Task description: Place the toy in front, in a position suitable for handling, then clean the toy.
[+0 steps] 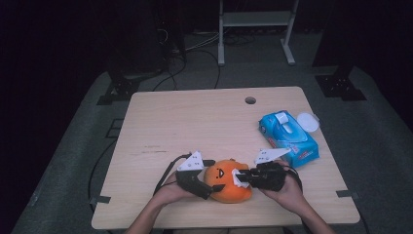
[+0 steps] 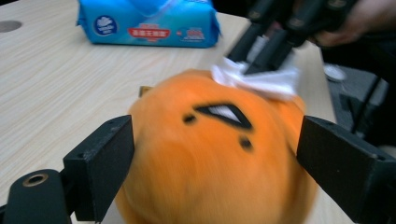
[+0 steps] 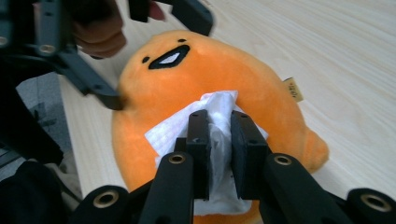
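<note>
The orange plush toy (image 2: 219, 154) is smeared with blur in the left gripper view and its underside runs off the bottom edge. The lettering on the blue wipes pack (image 2: 149, 23) is too small to read, its top cropped.

A blue wet-wipe pack (image 1: 289, 137) lies on the wooden table (image 1: 195, 122), a white lid (image 1: 308, 122) just beside it.

The plush toy (image 2: 219, 154) sits between the left gripper's (image 2: 215, 163) 2 jaws. A wipe (image 3: 205, 135) lies on it, pinched between the right gripper's (image 3: 219, 140) jaws.
</note>
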`<move>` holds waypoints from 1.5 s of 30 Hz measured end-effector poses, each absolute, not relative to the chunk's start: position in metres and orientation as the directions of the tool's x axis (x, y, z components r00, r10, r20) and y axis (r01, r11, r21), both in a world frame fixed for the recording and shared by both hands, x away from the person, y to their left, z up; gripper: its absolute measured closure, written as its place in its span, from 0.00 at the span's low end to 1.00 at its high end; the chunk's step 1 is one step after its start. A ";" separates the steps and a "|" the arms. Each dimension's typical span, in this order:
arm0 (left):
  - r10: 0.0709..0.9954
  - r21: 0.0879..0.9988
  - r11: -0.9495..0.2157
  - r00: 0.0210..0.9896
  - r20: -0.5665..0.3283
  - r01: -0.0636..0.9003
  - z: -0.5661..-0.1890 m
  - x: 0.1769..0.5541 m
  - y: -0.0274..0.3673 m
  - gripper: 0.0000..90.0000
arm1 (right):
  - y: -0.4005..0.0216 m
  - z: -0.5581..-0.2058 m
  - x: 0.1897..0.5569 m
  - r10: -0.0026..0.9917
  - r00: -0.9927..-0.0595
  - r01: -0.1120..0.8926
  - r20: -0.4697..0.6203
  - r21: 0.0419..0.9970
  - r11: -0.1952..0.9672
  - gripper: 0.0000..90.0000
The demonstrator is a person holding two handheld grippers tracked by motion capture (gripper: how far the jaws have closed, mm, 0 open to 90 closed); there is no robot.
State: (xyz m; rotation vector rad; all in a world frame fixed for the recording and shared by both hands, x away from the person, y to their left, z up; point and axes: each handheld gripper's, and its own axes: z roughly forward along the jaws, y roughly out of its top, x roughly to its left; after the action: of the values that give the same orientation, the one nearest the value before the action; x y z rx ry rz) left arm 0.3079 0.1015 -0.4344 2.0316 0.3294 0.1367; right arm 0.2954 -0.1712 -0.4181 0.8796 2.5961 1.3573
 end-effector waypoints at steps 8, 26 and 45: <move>0.336 0.873 -0.449 0.941 -0.033 0.190 -0.442 0.309 0.102 0.27 | -0.164 -0.404 0.282 0.532 -0.833 0.414 0.150 0.807 0.421 0.87; 0.427 0.871 -0.353 0.887 -0.175 0.342 -0.449 0.324 0.109 0.32 | -0.161 -0.403 0.263 0.508 -0.859 0.346 0.069 0.810 0.474 0.87; 0.420 0.881 -0.384 0.902 -0.098 0.275 -0.446 0.315 0.102 0.30 | -0.150 -0.406 0.275 0.545 -0.837 0.334 0.037 0.824 0.457 0.87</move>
State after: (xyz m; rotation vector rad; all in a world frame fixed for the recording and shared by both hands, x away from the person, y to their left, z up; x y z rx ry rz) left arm 0.3147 0.1021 -0.4463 1.9930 0.5036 0.1695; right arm 0.2747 -0.1502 -0.4059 0.7610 2.4749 1.3216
